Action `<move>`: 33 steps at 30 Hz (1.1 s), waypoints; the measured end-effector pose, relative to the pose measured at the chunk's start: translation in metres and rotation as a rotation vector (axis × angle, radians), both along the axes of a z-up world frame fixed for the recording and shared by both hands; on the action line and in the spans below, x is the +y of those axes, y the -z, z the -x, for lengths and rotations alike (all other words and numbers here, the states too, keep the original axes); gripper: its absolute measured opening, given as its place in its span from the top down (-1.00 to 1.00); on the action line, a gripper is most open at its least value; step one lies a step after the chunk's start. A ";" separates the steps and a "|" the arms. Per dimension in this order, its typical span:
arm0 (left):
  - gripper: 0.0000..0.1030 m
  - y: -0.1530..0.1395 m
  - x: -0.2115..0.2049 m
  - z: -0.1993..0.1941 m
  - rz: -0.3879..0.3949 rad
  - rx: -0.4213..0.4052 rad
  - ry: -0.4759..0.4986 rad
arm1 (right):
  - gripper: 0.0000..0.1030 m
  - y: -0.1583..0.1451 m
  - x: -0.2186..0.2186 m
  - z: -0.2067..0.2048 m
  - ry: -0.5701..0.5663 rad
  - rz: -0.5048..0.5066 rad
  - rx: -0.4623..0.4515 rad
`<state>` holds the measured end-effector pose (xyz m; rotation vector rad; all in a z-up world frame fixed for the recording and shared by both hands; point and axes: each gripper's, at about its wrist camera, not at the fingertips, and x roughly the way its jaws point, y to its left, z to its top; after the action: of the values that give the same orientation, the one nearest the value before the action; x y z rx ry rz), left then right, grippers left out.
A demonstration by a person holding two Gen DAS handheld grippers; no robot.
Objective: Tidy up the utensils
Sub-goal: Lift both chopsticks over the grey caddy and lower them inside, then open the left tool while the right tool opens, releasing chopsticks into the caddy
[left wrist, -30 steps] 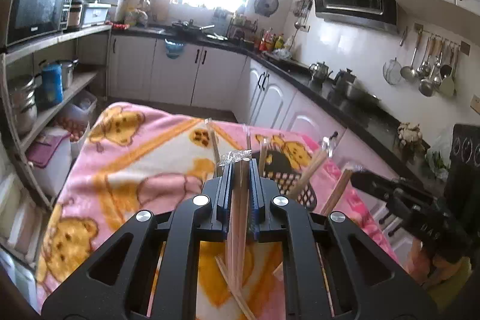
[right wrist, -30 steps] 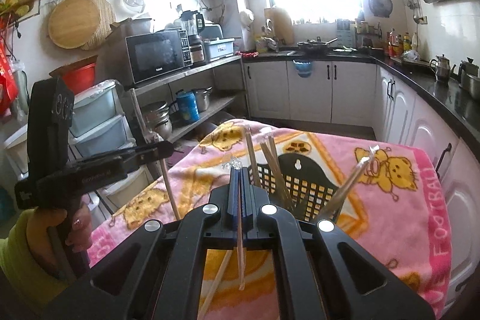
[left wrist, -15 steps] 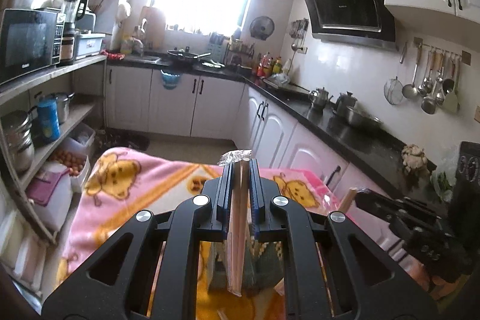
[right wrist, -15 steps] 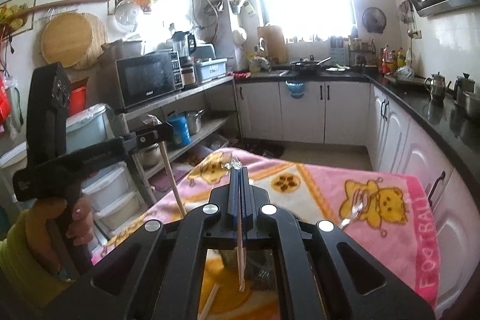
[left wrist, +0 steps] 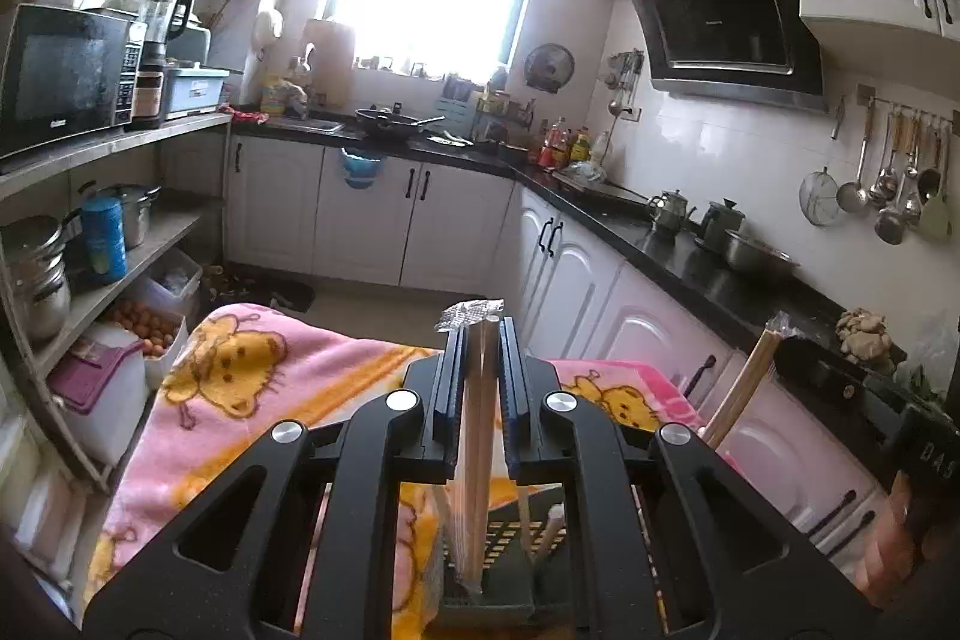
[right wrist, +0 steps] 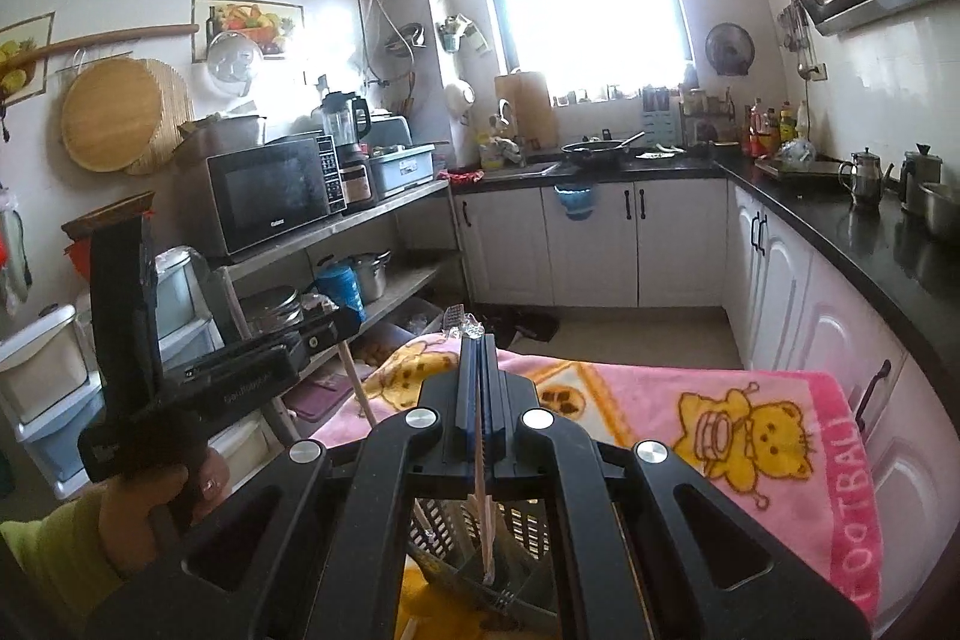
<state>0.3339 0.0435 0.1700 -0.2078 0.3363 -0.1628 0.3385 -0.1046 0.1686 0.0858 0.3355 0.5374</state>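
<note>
Desk [left wrist: 252, 400], draped in a fuzzy pink bear-print blanket, carries a dark perforated plastic basket [right wrist: 528, 532]. Above that basket, the left gripper [left wrist: 480, 400] pinches a bundle of pale wooden chopsticks [left wrist: 477, 460]; the right gripper [right wrist: 477, 400] pinches a single chopstick [right wrist: 485, 508]. Both hang upright, tips pointing down into the basket.

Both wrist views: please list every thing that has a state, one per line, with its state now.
left claw: shut on a bundle of chopsticks, tips pointing down into the basket.
right claw: shut on a single chopstick, tip down in the basket.
basket: standing on the pink blanket, holding utensils.
cabinet doors: closed.
range hood: glass dark.
</note>
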 end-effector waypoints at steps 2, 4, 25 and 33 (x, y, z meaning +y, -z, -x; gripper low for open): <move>0.91 0.006 0.001 -0.003 0.006 0.004 -0.004 | 0.97 0.004 0.000 -0.005 0.005 -0.002 0.009; 0.91 0.011 0.002 -0.005 0.010 0.012 -0.005 | 0.97 0.009 0.001 -0.009 0.008 -0.001 0.019; 0.90 0.059 -0.002 -0.009 0.012 0.086 0.015 | 0.97 0.066 0.011 -0.028 0.009 -0.047 0.123; 0.90 0.073 -0.003 -0.008 0.003 0.111 0.019 | 0.97 0.096 0.003 -0.028 0.043 -0.057 0.165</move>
<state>0.3416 0.0404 0.0968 -0.2167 0.4484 -0.1710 0.3660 -0.1018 0.0731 0.1925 0.4782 0.4984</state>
